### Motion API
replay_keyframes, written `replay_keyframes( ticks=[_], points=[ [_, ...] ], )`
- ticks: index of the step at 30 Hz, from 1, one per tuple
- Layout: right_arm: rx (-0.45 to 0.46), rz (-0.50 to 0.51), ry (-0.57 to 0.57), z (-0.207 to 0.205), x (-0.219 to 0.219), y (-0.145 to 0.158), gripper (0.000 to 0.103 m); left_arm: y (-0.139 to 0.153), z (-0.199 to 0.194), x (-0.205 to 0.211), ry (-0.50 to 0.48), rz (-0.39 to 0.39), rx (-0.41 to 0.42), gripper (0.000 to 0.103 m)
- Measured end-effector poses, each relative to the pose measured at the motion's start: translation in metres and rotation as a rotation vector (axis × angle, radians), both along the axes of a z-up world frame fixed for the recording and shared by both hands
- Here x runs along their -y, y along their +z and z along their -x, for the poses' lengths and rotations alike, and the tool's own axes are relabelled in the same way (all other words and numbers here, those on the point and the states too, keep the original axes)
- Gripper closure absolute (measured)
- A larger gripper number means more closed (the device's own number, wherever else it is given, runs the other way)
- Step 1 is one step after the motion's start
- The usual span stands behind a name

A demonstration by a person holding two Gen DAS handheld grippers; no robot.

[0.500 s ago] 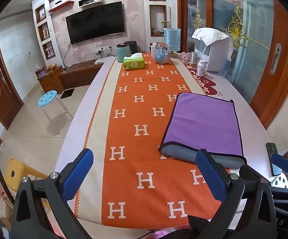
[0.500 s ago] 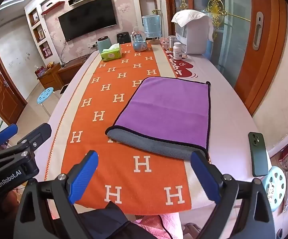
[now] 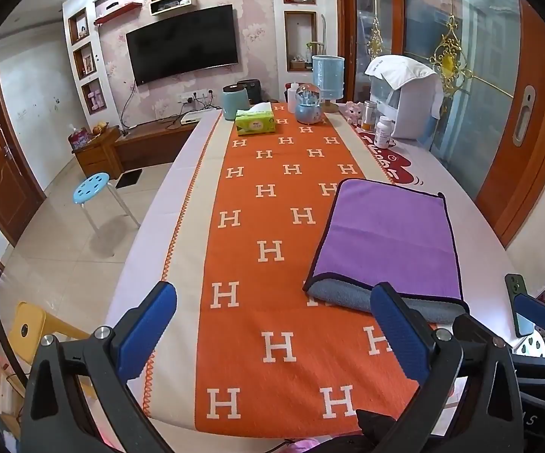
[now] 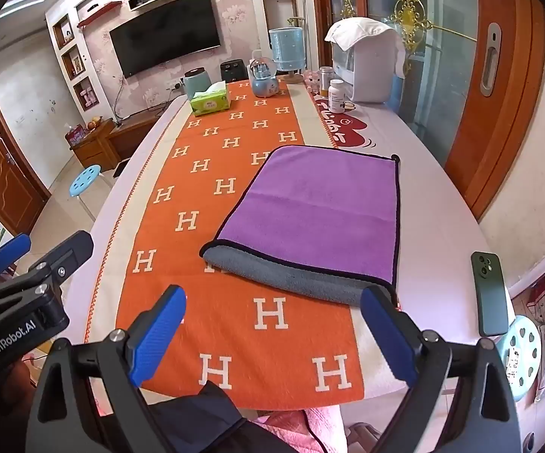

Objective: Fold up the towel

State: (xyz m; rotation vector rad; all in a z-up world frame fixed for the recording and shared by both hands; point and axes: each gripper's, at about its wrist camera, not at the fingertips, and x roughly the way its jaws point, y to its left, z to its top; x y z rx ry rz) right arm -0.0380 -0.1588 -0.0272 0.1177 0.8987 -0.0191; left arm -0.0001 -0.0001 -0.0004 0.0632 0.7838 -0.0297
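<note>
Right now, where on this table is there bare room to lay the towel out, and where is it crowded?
Free: the orange runner left of the purple towel, from the near edge up to the green tissue box, and the pale strip between towel and phone. Crowded: the far end, with tissue box, snow globe, pill bottle and white appliance.

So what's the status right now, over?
Left tool open, right tool open, both empty, short of the towel. Purple towel folded once, flat on orange runner. Green phone lies right of towel, apart.
</note>
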Motion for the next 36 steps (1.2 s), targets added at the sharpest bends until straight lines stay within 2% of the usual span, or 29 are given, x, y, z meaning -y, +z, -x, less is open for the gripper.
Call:
replay_keyframes(
  ticks=[18,21,36],
  points=[
    [-0.012,-0.010,0.012,-0.007,-0.004,-0.007,0.009,0.009,-0.007,-0.014,0.003,0.004,-0.009,0.001],
    [-0.015,-0.008,0.005,-0.007,-0.004,-0.009,0.009,-0.005,-0.006,-0.009,-0.003,0.002,-0.010,0.001],
    [-0.028,-0.049,-0.063,0.002,0.015,-0.011,0.009,-0.007,-0.008,0.011,-0.075,-0.016,-0.027,0.001]
  ],
)
